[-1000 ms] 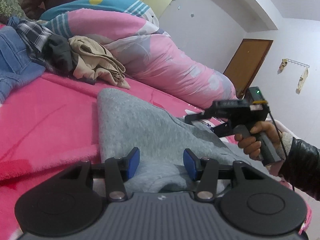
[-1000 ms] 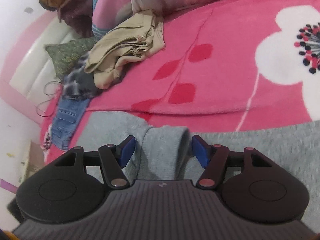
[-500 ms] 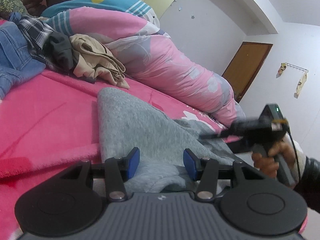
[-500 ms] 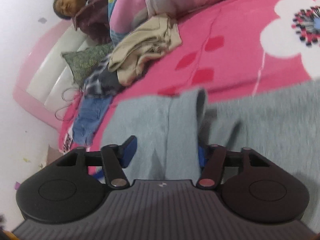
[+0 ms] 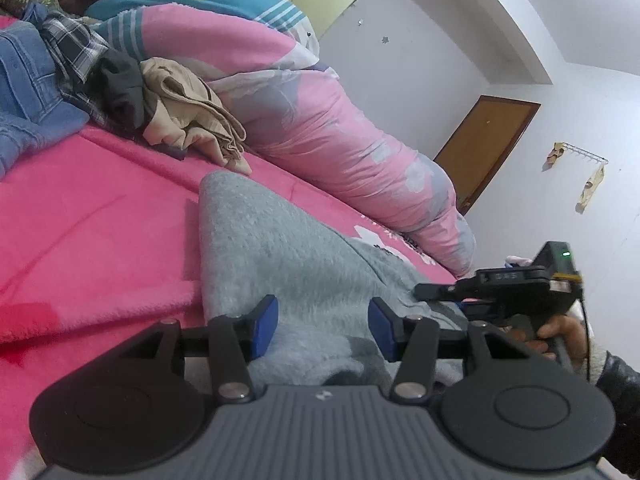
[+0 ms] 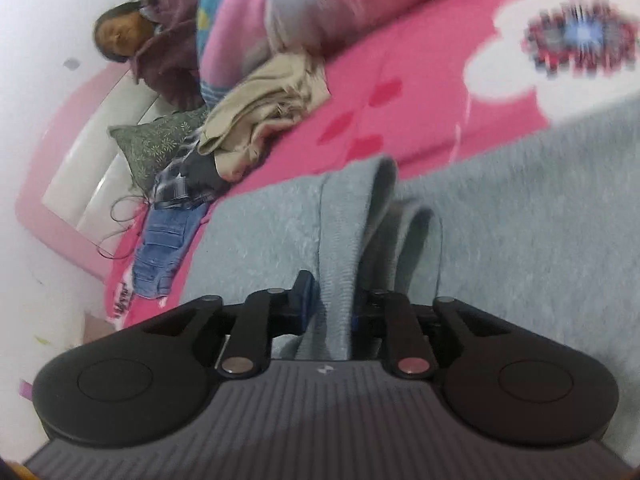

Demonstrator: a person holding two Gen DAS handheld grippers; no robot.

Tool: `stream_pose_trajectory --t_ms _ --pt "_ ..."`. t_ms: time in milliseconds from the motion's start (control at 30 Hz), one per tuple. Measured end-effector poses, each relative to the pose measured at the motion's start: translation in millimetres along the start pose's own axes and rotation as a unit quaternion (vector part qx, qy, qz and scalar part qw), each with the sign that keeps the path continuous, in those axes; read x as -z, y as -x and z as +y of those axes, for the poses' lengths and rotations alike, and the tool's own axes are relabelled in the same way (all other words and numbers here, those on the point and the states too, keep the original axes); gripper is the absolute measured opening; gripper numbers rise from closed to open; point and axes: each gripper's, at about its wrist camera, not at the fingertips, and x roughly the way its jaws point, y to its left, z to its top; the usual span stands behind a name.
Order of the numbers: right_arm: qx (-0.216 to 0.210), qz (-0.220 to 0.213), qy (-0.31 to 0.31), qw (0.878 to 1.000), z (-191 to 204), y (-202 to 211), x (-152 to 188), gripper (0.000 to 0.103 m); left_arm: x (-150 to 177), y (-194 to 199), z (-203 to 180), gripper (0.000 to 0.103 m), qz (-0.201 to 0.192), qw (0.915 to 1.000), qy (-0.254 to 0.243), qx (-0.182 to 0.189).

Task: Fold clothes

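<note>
A grey fleece garment [image 5: 288,256] lies spread on the pink bed blanket [image 5: 88,232]. My left gripper [image 5: 322,322] is open, its blue pads just above the near part of the garment. My right gripper [image 6: 330,306] is shut on a gathered fold of the grey garment [image 6: 520,216] and lifts it off the bed. The right gripper also shows in the left wrist view [image 5: 432,292], held in a hand at the garment's right side.
A pile of clothes lies at the head of the bed: beige trousers [image 5: 192,120], a dark item, a plaid shirt [image 5: 72,44] and blue jeans [image 5: 24,92]. A pink duvet [image 5: 320,120] runs along the wall. A person [image 6: 160,48] sits by the headboard.
My right gripper has closed on a fold of the grey garment and raised it. My left gripper stays open in about the same place.
</note>
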Motion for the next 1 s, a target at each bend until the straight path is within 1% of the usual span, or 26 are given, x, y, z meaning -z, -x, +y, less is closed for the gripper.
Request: stream_pose_trajectory --t_ms 33,67,200,267,300,333,400,467,500,567,600,667,733,767,800,833,867,900,933,967,1000 --pt "0.020 -0.013 0.014 1.000 3 6 0 0.023 0 0 0 0.051 0.000 1.0000 0.000 0.002" --pt "0.025 -0.026 0.029 0.999 5 11 2 0.025 0 0 0 0.051 -0.001 1.0000 -0.001 0.005" --pt "0.028 -0.077 0.089 0.993 10 30 17 0.024 0 1 -1 0.052 0.002 1.0000 -0.001 0.002" --pt "0.067 -0.044 0.109 0.991 1 14 29 0.024 0 2 -2 0.052 0.005 1.0000 0.000 0.000" --pt "0.094 -0.037 0.120 0.988 -3 8 34 0.025 0 2 -2 0.052 0.006 1.0000 0.000 -0.001" --pt "0.102 -0.047 0.122 0.986 -4 9 35 0.024 -1 5 -3 0.052 0.007 1.0000 0.001 -0.006" --pt "0.105 -0.079 0.123 0.984 4 23 31 0.023 -5 21 -8 0.052 0.001 0.9997 -0.010 -0.022" --pt "0.105 -0.120 0.165 0.973 24 44 34 0.023 -7 38 -12 0.052 -0.007 0.9990 -0.023 -0.037" --pt "0.094 -0.136 0.193 0.967 37 53 38 0.023 -8 48 -12 0.052 -0.009 0.9987 -0.025 -0.044" --pt "0.056 -0.149 0.253 0.954 62 64 51 0.023 -8 62 -14 0.052 -0.009 0.9979 -0.031 -0.057" --pt "0.038 -0.150 0.286 0.945 72 65 59 0.024 -7 68 -15 0.052 -0.007 0.9974 -0.034 -0.063" --pt "0.036 -0.121 0.323 0.938 77 50 76 0.023 -3 74 -20 0.053 0.001 0.9965 -0.047 -0.069" --pt "0.038 -0.089 0.355 0.930 81 33 91 0.025 3 75 -32 0.055 0.012 0.9945 -0.076 -0.070" --pt "0.063 -0.060 0.365 0.927 74 16 99 0.025 6 75 -39 0.060 0.018 0.9930 -0.093 -0.071" --pt "0.072 -0.062 0.374 0.923 68 8 106 0.025 9 75 -46 0.062 0.021 0.9905 -0.114 -0.075" --pt "0.075 -0.081 0.378 0.919 68 9 110 0.026 12 74 -55 0.067 0.024 0.9867 -0.140 -0.079" --pt "0.076 -0.086 0.368 0.923 71 14 107 0.026 15 74 -64 0.070 0.025 0.9823 -0.165 -0.085" --pt "0.077 -0.086 0.355 0.928 76 20 104 0.029 18 74 -72 0.071 0.023 0.9776 -0.188 -0.091" --pt "0.070 -0.097 0.335 0.934 79 28 100 0.036 20 74 -78 0.073 0.020 0.9736 -0.206 -0.097" --pt "0.066 -0.118 0.302 0.944 75 38 95 0.043 22 72 -81 0.073 0.018 0.9713 -0.215 -0.099" --pt "0.063 -0.140 0.266 0.952 70 49 90 0.056 23 71 -83 0.073 0.016 0.9706 -0.219 -0.099"
